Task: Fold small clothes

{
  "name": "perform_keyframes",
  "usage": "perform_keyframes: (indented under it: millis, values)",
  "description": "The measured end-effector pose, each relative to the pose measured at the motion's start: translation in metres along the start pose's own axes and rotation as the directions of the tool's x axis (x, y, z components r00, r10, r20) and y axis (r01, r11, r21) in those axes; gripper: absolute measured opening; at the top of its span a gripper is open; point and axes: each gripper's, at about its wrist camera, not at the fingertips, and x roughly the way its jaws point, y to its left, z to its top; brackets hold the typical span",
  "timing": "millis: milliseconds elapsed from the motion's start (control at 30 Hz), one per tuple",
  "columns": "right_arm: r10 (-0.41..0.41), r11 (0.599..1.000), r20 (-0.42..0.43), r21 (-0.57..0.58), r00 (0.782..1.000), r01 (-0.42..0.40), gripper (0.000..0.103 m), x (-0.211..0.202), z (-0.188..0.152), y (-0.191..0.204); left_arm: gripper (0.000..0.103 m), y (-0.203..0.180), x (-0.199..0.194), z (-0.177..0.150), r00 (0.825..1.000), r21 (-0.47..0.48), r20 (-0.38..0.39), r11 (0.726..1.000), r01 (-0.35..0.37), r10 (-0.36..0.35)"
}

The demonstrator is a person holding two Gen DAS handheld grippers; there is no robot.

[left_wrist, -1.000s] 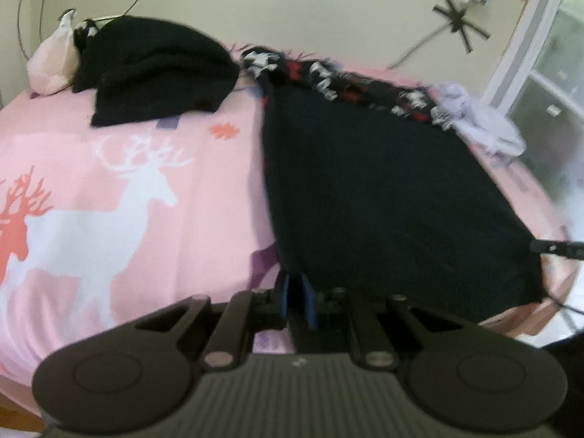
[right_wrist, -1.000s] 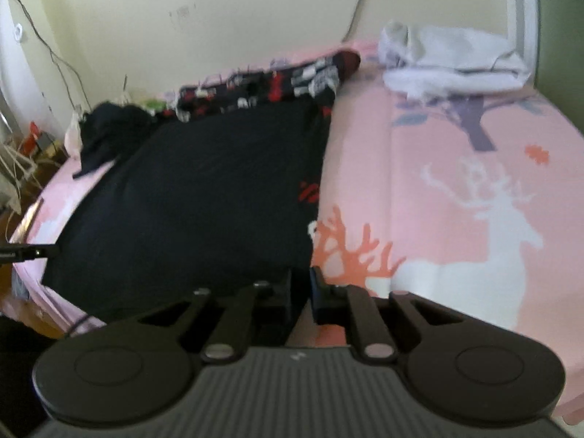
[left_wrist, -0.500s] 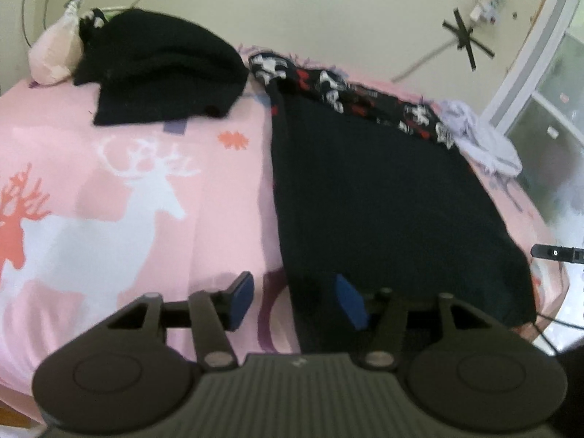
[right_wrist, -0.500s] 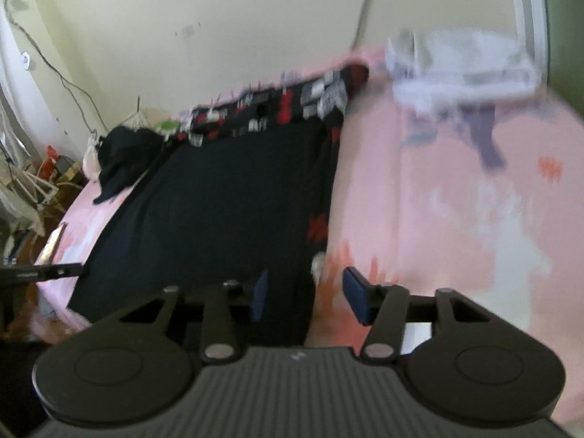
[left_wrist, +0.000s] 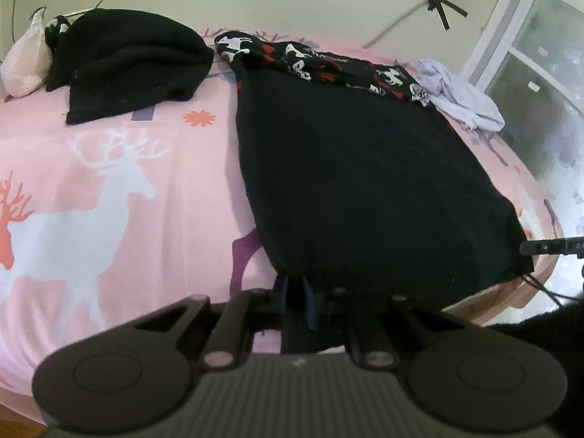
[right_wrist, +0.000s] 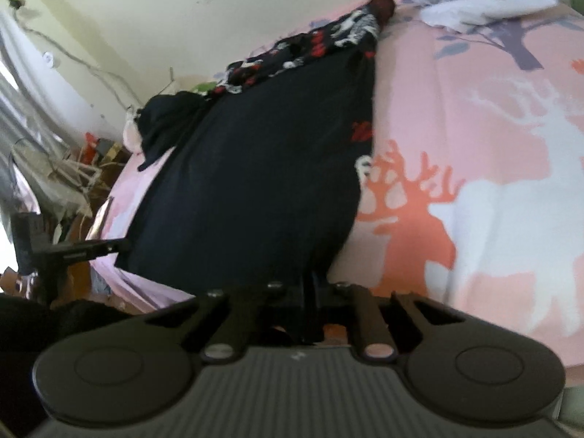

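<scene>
Left gripper and right gripper, jaws closing, each pinching a near corner of the black garment at the bed's near edge

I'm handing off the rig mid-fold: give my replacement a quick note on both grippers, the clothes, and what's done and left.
Left gripper: jaws closing on the near left corner of the black garment, cloth between them.
Right gripper: jaws closing on the near right corner of the same garment, cloth between them.
Garment lies spread flat on the pink deer-print sheet, its patterned far end toward the wall.
Elsewhere on the bed: a black heap far left, a crumpled pale cloth far right.
Done: both near corners gripped.
Left: probably lift the near edge, fold it toward the far end, finish, then the other pieces.
</scene>
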Motion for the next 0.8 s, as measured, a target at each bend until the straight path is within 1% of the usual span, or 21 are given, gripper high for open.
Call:
perform_keyframes:
  millis: [67,100,200,300,333,367,400,433,467,500,533,567,600,633,667,700,733,800]
  values:
    - [0.029,0.999,0.026,-0.015,0.999,-0.029,0.006,-0.006,0.009,0.001,0.009,0.004,-0.005,0.003,0.999,-0.026,0.023,0.999,0.033,-0.033]
    - [0.044,0.999,0.05,-0.019,0.998,-0.043,0.006,-0.011,0.014,0.001,0.009,0.01,-0.009,0.007,0.997,-0.052,0.043,0.997,0.063,-0.061]
    - [0.05,0.999,0.145,-0.021,0.988,-0.048,0.006,-0.023,0.038,-0.003,0.009,0.027,-0.02,0.024,0.984,-0.133,0.121,0.98,0.15,-0.134]
    - [0.062,0.998,0.249,-0.008,0.967,-0.062,0.006,-0.023,0.074,-0.014,0.009,0.046,-0.019,0.061,0.96,-0.183,0.217,0.959,0.217,-0.176]
    - [0.064,0.998,0.276,-0.007,0.959,-0.065,0.006,-0.018,0.088,-0.02,0.009,0.05,-0.014,0.074,0.956,-0.197,0.234,0.954,0.227,-0.179]
    - [0.056,0.998,0.3,-0.004,0.952,-0.058,0.006,-0.011,0.103,-0.026,0.009,0.057,-0.005,0.094,0.953,-0.222,0.25,0.948,0.229,-0.171]
    - [0.04,0.999,0.323,0.015,0.945,-0.047,0.006,0.0,0.12,-0.03,0.01,0.061,0.005,0.111,0.952,-0.242,0.265,0.945,0.222,-0.155]
    - [0.014,0.998,0.358,0.054,0.934,-0.035,0.007,0.013,0.139,-0.037,0.015,0.065,0.017,0.129,0.95,-0.263,0.288,0.944,0.202,-0.123]
    - [-0.02,0.997,0.398,0.082,0.917,-0.014,0.012,0.025,0.153,-0.043,0.018,0.068,0.031,0.146,0.948,-0.283,0.311,0.946,0.16,-0.067]
    - [-0.102,0.992,0.439,0.108,0.893,0.061,0.025,0.04,0.165,-0.047,0.025,0.067,0.042,0.156,0.953,-0.304,0.302,0.948,0.091,0.005]
    - [-0.173,0.983,0.436,0.13,0.883,0.129,0.068,0.05,0.171,-0.048,0.026,0.067,0.054,0.164,0.962,-0.331,0.263,0.943,0.016,0.076]
    - [-0.204,0.977,0.414,0.145,0.887,0.158,0.069,0.055,0.173,-0.049,0.026,0.067,0.061,0.165,0.968,-0.341,0.231,0.94,-0.014,0.098]
    - [-0.198,0.978,0.407,0.142,0.892,0.153,0.068,0.056,0.168,-0.05,0.032,0.067,0.063,0.161,0.971,-0.327,0.228,0.945,0.001,0.077]
    - [-0.157,0.987,0.399,0.106,0.903,0.124,0.067,0.053,0.16,-0.049,0.045,0.065,0.063,0.154,0.972,-0.297,0.231,0.955,0.021,0.051]
    - [-0.153,0.988,0.392,0.091,0.907,0.127,0.068,0.051,0.153,-0.048,0.052,0.062,0.062,0.146,0.972,-0.269,0.229,0.963,0.006,0.057]
    - [-0.161,0.987,0.382,0.08,0.91,0.141,0.068,0.05,0.144,-0.047,0.056,0.061,0.062,0.141,0.972,-0.251,0.224,0.968,-0.017,0.075]
    - [-0.165,0.986,0.363,0.072,0.917,0.148,0.067,0.052,0.136,-0.046,0.055,0.055,0.065,0.138,0.974,-0.227,0.211,0.973,-0.038,0.087]
    - [-0.172,0.985,0.316,0.07,0.933,0.158,0.06,0.057,0.124,-0.046,0.05,0.048,0.074,0.133,0.984,-0.192,0.169,0.981,-0.027,0.06]
